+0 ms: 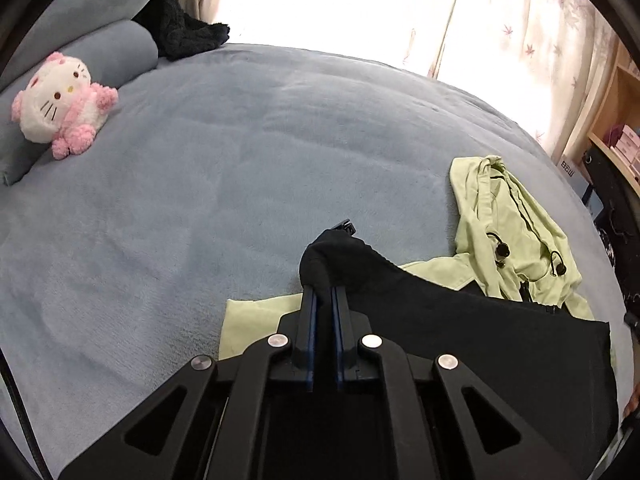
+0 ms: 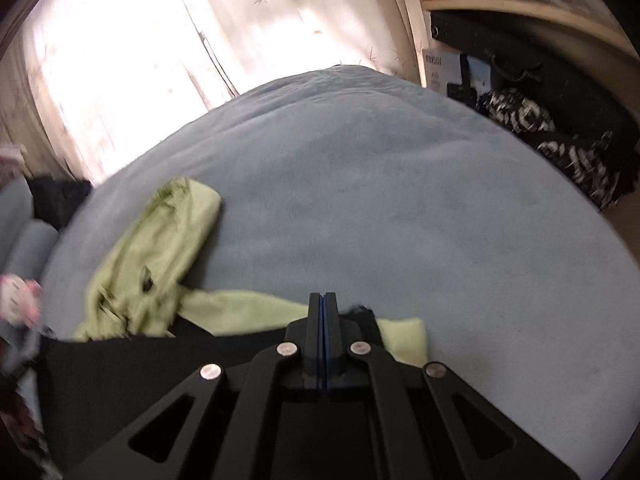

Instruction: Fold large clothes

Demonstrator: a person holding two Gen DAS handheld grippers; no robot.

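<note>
A black garment [image 1: 480, 340] lies over a light green hoodie [image 1: 512, 220] on the grey-blue bed [image 1: 240, 160]. My left gripper [image 1: 324, 276] is shut on one corner of the black garment, and the cloth bunches over its fingertips. In the right wrist view the black garment [image 2: 140, 368] stretches left from my right gripper [image 2: 323, 300]. That gripper's pads are pressed together, shut on the garment's edge, with cloth puckered beside one finger. The green hoodie [image 2: 160, 248] shows beyond it, blurred.
A pink and white plush toy [image 1: 60, 104] leans on grey pillows [image 1: 100, 40] at the far left, beside a dark fluffy cloth [image 1: 180, 28]. Curtains hang behind the bed. A wooden shelf [image 2: 500, 0] and a black and white bag [image 2: 560, 140] stand at the right.
</note>
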